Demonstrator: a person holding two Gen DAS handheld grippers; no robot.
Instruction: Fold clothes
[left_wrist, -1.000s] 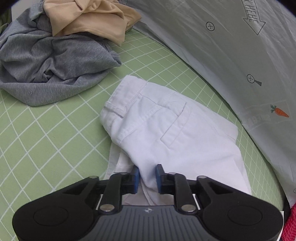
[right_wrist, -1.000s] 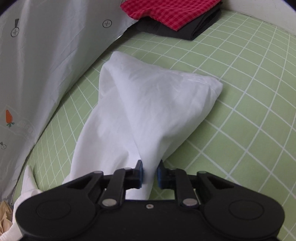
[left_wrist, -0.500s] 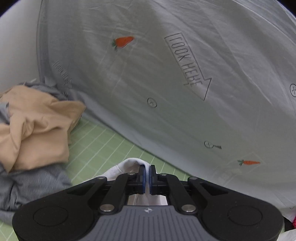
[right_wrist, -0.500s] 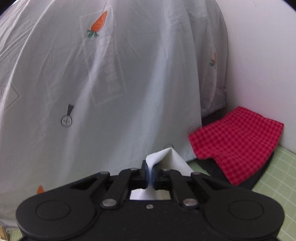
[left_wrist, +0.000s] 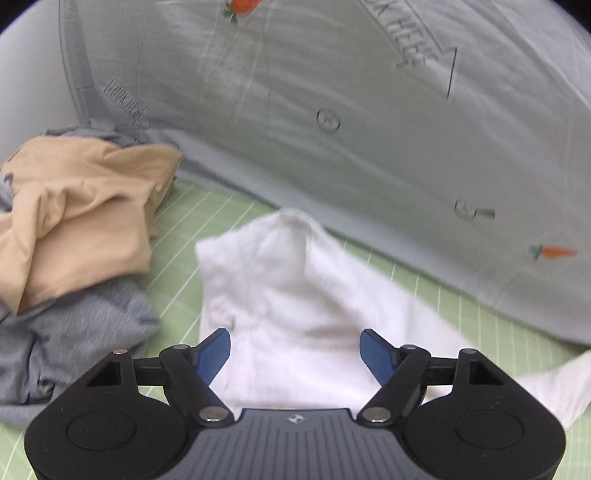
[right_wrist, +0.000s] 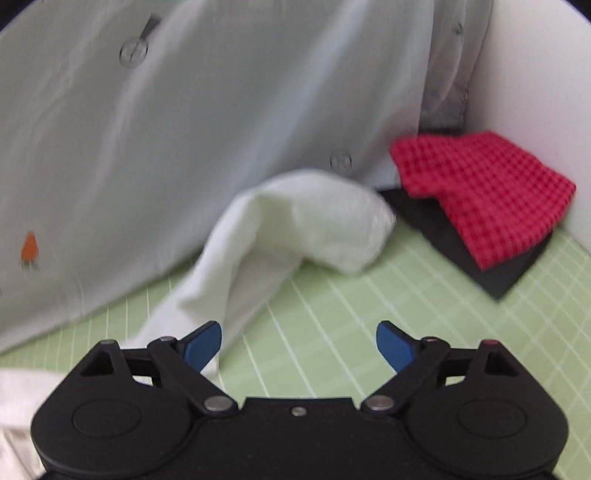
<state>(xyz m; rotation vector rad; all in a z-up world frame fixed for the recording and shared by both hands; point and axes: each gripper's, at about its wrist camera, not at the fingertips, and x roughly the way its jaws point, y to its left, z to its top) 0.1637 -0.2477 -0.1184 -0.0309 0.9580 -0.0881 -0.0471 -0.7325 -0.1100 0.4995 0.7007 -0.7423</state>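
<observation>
The white trousers (left_wrist: 295, 295) lie folded over on the green grid mat (left_wrist: 184, 266), bunched into a hump. My left gripper (left_wrist: 295, 354) is open just above their near part, holding nothing. In the right wrist view the trouser leg end (right_wrist: 295, 225) lies doubled over near the grey sheet. My right gripper (right_wrist: 299, 347) is open and empty over the mat, with the white cloth beside its left finger.
A tan garment (left_wrist: 74, 210) lies on a grey garment (left_wrist: 74, 339) at the left. A folded red checked cloth (right_wrist: 487, 192) sits on a folded black one (right_wrist: 461, 251) at the right, by the white wall. A grey printed sheet (left_wrist: 369, 122) hangs behind.
Both grippers were shut on the white trousers, lifted them and carried them over. Both have now opened and let go, and the trousers have dropped onto the mat.
</observation>
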